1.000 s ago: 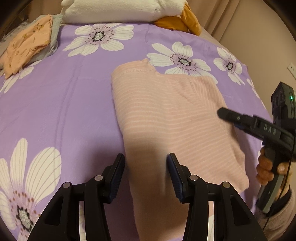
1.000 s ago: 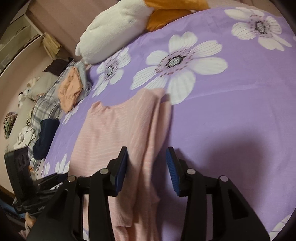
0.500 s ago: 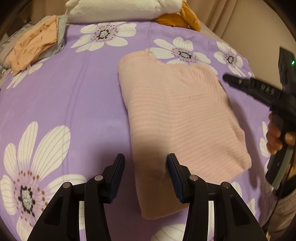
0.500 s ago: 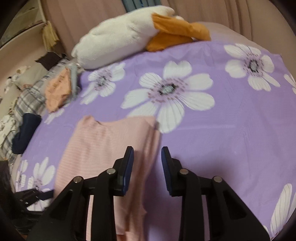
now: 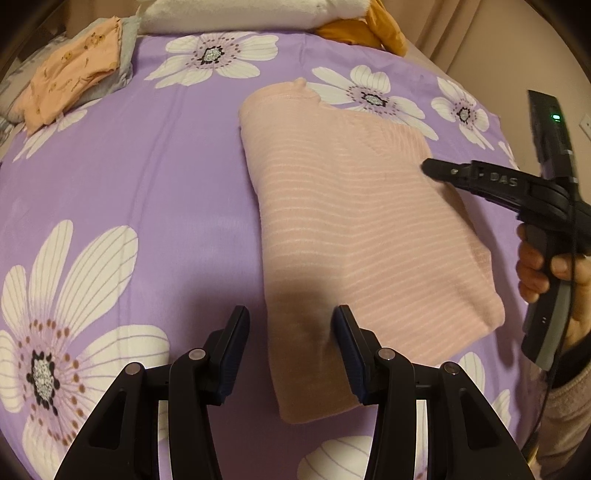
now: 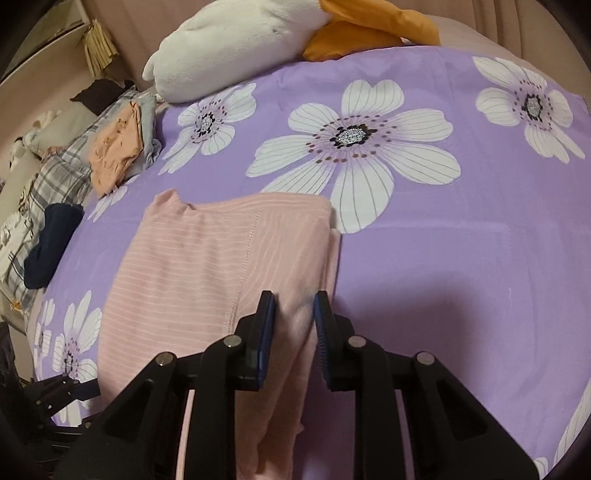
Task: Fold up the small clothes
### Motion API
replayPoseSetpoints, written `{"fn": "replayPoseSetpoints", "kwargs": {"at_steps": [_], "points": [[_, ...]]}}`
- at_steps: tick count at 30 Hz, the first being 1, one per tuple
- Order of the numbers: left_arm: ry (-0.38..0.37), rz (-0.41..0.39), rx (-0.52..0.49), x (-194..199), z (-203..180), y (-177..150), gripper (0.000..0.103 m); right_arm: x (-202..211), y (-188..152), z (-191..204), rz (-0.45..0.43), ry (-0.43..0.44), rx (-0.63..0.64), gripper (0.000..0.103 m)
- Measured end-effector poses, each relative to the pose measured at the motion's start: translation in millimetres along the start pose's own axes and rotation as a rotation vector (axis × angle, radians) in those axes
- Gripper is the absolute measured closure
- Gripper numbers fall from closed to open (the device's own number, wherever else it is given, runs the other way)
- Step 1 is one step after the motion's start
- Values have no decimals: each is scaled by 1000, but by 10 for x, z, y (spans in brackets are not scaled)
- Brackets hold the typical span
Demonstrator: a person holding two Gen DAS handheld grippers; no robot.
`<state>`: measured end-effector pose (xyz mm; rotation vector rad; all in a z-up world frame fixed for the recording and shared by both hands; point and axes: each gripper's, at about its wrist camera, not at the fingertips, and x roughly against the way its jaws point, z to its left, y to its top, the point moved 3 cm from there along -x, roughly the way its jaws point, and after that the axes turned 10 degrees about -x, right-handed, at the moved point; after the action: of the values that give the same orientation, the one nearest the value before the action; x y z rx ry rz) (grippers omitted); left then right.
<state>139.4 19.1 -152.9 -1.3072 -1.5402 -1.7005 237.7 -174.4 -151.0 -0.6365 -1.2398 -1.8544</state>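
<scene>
A pink striped garment [image 5: 354, 229] lies folded into a long rectangle on the purple flowered bedsheet [image 5: 147, 184]. My left gripper [image 5: 291, 317] is open and hovers over the garment's near left edge, with the cloth showing between its pads. My right gripper [image 6: 295, 299] has narrow, closing jaws over the garment's [image 6: 192, 266] right edge. Pink cloth shows in the gap, and the pads do not visibly press on it. In the left wrist view the right gripper [image 5: 432, 170] reaches in from the right, held by a hand [image 5: 543, 266].
A folded orange garment [image 5: 74, 81] lies on a grey one at the far left of the bed. A white plush pillow [image 6: 229, 40] and an orange cushion [image 6: 369, 33] lie at the head. Plaid clothes [image 6: 59, 177] and a navy item [image 6: 51, 240] sit off the left side.
The right gripper's jaws have narrowed, and it has rolled and shifted along the garment's right edge. The left gripper has pulled back a little, so the garment's near end now shows.
</scene>
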Motion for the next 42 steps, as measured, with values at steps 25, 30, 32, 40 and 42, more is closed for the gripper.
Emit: {"fn": "replayPoseSetpoints", "kwargs": {"at_steps": [25, 30, 32, 40, 42], "points": [[29, -2, -4, 16, -42, -50, 56, 439, -829, 237, 49, 74, 216, 83], [33, 0, -5, 32, -47, -91, 56, 522, -917, 234, 59, 87, 222, 79], [36, 1, -5, 41, -63, -108, 56, 510, -965, 210, 69, 79, 222, 79], [48, 6, -13, 68, -98, -166, 56, 511, -1045, 124, 82, 68, 186, 79], [49, 7, -10, 71, -108, -176, 56, 507, -1054, 128, 83, 66, 188, 79]]}}
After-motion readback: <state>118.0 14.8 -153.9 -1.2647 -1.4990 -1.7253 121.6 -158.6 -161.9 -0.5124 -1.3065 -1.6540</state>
